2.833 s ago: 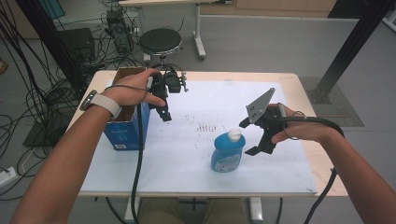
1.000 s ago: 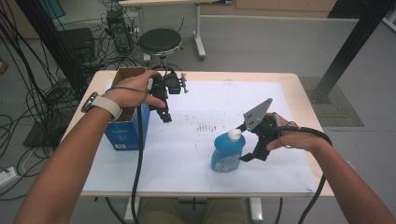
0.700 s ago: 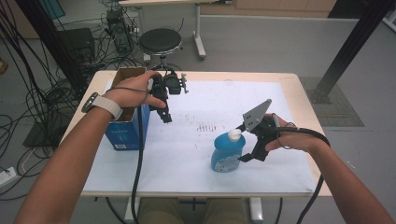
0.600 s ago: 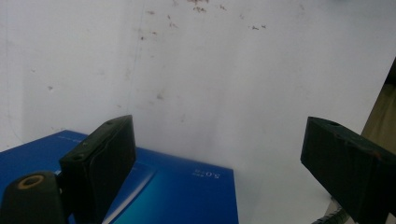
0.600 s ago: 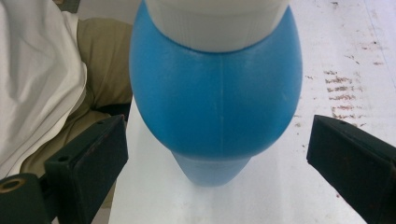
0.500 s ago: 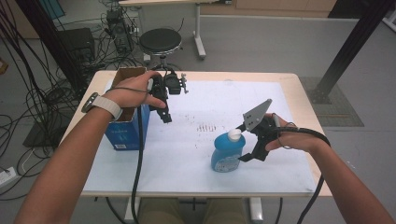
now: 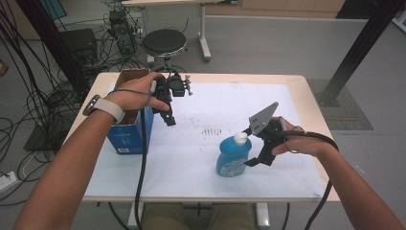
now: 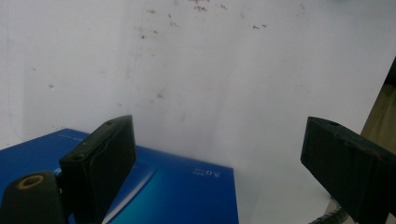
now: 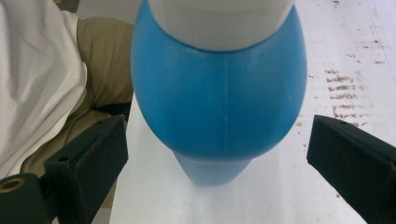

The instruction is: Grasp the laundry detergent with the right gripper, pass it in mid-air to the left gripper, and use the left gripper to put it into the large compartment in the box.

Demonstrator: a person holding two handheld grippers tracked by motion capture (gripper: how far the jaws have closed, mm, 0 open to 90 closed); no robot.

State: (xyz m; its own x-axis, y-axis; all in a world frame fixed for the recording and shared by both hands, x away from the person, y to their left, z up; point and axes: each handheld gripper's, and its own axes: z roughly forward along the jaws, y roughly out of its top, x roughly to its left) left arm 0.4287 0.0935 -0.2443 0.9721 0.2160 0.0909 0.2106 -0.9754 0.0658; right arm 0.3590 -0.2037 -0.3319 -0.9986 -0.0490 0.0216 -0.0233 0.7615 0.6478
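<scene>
Bottle (image 7: 233,158), blue with a white cap, stands low and right of centre in the high view; the right gripper (image 7: 249,146) has closed in since earlier, jaws open astride it, ungripped. Farther, upper left, the left gripper (image 7: 168,115) hangs open, unmoved, beside the blue box (image 7: 125,136).

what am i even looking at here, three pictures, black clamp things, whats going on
A person sits at a table covered in white paper, with a hand-held gripper in each hand: black two-jaw clamps on cables. The high view looks down from above the person. The other two pictures come from small cameras riding on each clamp, looking along its jaws.

On the table stand a blue bottle with a white cap and an open blue cardboard box.

The right hand-held gripper is open, its jaws on either side of the bottle without touching it. The left hand-held gripper is open too, held above the paper beside the box. Nothing is gripped.
</scene>
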